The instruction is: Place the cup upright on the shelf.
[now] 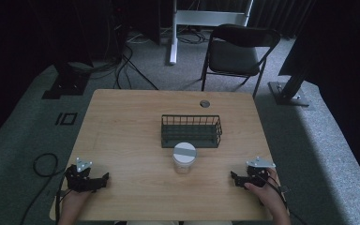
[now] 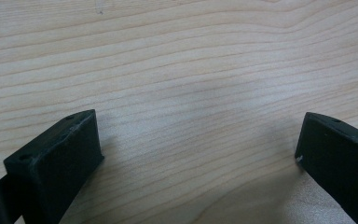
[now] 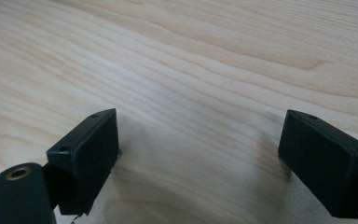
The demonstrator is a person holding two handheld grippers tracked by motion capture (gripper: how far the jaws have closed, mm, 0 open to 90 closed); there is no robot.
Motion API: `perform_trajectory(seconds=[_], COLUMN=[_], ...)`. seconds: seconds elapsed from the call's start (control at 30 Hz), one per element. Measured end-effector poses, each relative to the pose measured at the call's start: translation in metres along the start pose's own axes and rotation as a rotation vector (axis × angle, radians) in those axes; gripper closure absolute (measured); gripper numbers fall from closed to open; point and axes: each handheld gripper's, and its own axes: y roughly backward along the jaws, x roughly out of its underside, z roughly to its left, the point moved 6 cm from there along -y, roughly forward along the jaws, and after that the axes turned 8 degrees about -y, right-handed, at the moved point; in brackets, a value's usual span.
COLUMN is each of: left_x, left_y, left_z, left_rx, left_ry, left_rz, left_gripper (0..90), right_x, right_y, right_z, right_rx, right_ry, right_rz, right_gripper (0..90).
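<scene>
A clear plastic jar with a white lid and a grey strip across it (image 1: 184,157) stands near the middle of the wooden table (image 1: 122,136), just in front of a dark wire basket (image 1: 191,131). My left gripper (image 1: 104,179) rests near the front left corner, held by a hand, its jaws pointing right. My right gripper (image 1: 233,177) rests near the front right, jaws pointing left. In the left gripper view the left gripper (image 2: 198,144) is open over bare wood. In the right gripper view the right gripper (image 3: 200,140) is open too, with nothing between its jaws.
A small round grommet (image 1: 205,103) sits in the table's far edge. Behind the table stand a black folding chair (image 1: 236,51), a white desk leg (image 1: 173,33), dark stands and loose cables on grey carpet (image 1: 122,70).
</scene>
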Motion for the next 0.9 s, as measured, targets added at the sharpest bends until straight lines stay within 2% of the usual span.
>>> perform_trajectory(seconds=[0.9], left_x=[0.0001], left_y=[0.0001], left_z=[0.0004], left_rx=[-0.003], left_ry=[0.003], left_rz=[0.002], left_gripper=[0.2], right_x=[0.0002], right_y=[0.0002], right_z=[0.0013], right_rx=[-0.007], right_ry=[0.008], right_rz=[0.002], right_gripper=[11.4])
